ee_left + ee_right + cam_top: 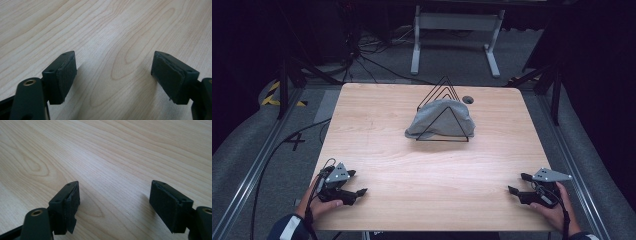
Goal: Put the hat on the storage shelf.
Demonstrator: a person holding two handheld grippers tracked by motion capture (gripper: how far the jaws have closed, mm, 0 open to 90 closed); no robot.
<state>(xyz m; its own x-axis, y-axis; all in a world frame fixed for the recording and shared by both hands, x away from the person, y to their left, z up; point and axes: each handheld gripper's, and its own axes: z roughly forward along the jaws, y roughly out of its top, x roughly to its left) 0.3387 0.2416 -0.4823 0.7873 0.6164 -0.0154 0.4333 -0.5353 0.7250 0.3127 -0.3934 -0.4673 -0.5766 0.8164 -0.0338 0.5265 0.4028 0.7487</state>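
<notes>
At the table's [377,130] near corners, your left gripper [357,182] and right gripper [517,183] gape empty, well short of the grey cloth [439,117] draped in the wire rack [443,95].

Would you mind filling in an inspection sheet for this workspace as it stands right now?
Surface: light wooden table, with a small round hole near its far edge.
Job's things: grey cloth draped in a black wire rack at the far middle of the table, apart from both grippers.
Clutter: nothing seen on the table.
Grippers: left gripper and right gripper at the near corners, jaws open, nothing between them.
Cables: a black cable runs over the floor at the left; more cables lie beyond the table.
Surroundings: grey floor, a white frame behind, dark backdrop.
</notes>
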